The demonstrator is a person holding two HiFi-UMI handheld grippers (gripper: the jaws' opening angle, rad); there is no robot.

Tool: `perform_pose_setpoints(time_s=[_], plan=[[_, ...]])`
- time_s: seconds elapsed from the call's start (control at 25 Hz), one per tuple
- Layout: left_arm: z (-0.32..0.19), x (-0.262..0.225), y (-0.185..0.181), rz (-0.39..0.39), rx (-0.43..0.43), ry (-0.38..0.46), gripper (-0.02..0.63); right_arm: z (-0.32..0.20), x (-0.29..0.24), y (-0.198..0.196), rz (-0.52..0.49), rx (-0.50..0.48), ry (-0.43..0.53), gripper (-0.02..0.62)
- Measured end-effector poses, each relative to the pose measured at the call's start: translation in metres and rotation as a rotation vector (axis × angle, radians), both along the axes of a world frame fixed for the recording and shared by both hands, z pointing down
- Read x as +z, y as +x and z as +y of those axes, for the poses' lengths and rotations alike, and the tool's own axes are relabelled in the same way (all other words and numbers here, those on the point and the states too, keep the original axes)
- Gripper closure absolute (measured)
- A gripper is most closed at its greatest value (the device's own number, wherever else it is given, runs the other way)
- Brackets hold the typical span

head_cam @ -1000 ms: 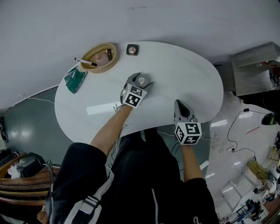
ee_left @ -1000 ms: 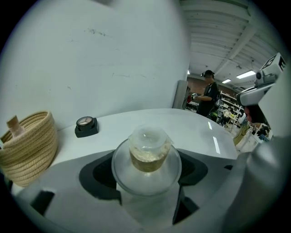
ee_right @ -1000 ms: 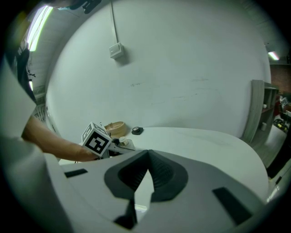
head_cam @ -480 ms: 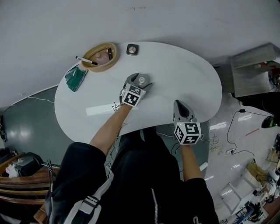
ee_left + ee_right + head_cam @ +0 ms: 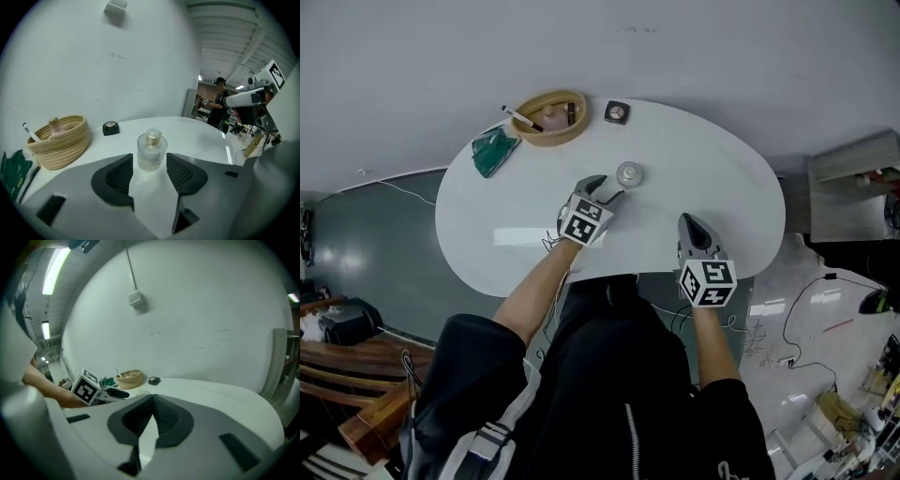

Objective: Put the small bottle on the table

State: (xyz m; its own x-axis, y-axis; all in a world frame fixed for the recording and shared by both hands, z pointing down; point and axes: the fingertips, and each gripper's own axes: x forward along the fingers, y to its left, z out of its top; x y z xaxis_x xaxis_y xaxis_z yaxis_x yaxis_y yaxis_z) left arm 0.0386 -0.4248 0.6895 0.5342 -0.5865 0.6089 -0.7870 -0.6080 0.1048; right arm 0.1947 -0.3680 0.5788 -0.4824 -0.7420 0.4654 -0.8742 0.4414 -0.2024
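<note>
The bottle (image 5: 151, 152) was clear, pale gold at its top; the table (image 5: 703, 178) white, the woven basket (image 5: 61, 143) tan, the packet (image 5: 492, 150) green.

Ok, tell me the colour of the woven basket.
The basket is pale straw tan; it shows best in the left gripper view.

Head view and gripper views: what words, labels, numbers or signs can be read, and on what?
No readable words or numbers in any view.
small bottle: no label visible.
green packet: any print too small to read.
black square object: round face too small to read.
left hand-held gripper, jaws closing with the small bottle just ahead, untouched, and right hand-held gripper: both carry black-and-white square markers only.
</note>
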Motion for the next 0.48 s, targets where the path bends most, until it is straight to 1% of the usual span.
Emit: perform_pose_setpoints(time_s=[0.04,0.2,0.28,0.48], plan=[[0.004,-0.006,-0.006,0.002,-0.009,0.009,0.395,-0.002,-0.003,-0.004,-0.003,-0.013,0.009,0.591],[0.017,-0.035,-0.027,0.023,-0.068,0.058,0.545,-0.007,-0.017,-0.019,-0.011,-0.062,0.047,0.592],[0.024,-0.049,-0.036,0.025,-0.09,0.085,0.602,-0.008,-0.025,-0.027,-0.016,-0.08,0.07,0.592],[0.038,-0.082,-0.055,0.032,-0.145,0.142,0.603,-0.012,-0.044,-0.042,-0.028,-0.112,0.128,0.592]])
